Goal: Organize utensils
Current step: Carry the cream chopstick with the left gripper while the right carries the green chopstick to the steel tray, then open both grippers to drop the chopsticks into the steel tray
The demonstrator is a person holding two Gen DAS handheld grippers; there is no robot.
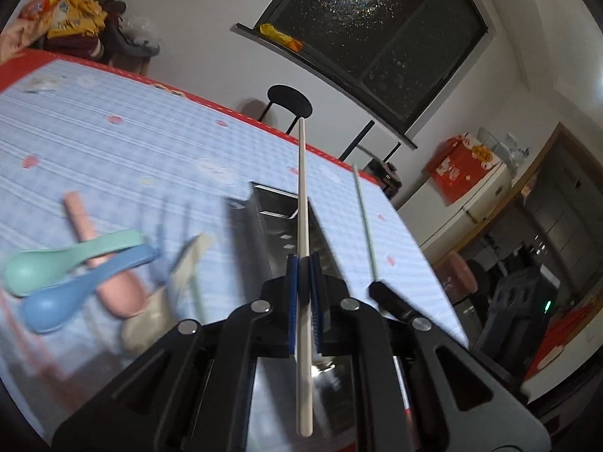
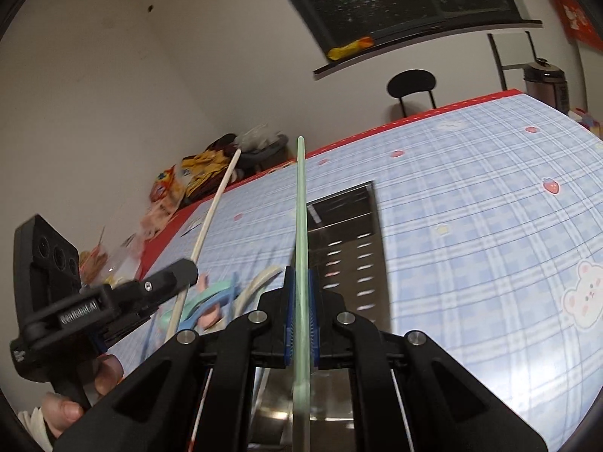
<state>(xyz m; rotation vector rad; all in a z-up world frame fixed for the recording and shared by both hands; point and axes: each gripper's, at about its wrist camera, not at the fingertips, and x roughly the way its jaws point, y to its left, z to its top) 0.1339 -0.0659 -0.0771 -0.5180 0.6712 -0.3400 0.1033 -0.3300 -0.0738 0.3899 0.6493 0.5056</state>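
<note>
1. The long cream chopstick [image 1: 303, 203] is pinched in the left gripper [image 1: 303, 282], and the slim pale-green chopstick [image 2: 301, 226] in the right gripper [image 2: 301, 293]; both are held above the surface [image 2: 471, 207], tips angled toward its far edge.
2. Judged step: carrying the pair to the holder. Next, each tip needs lining up over the opening before release.
3. The perforated stainless-steel utensil holder [image 2: 350, 248] sits near mid-surface just beyond both grippers (its contents cannot be made out).
4. Nearer the left edge, the mint [image 1: 49, 263], blue [image 1: 75, 293] and pink plastic spoons [image 1: 113, 286] lie heaped, with a cream spoon [image 1: 150, 320] beside them, unsorted.
</note>
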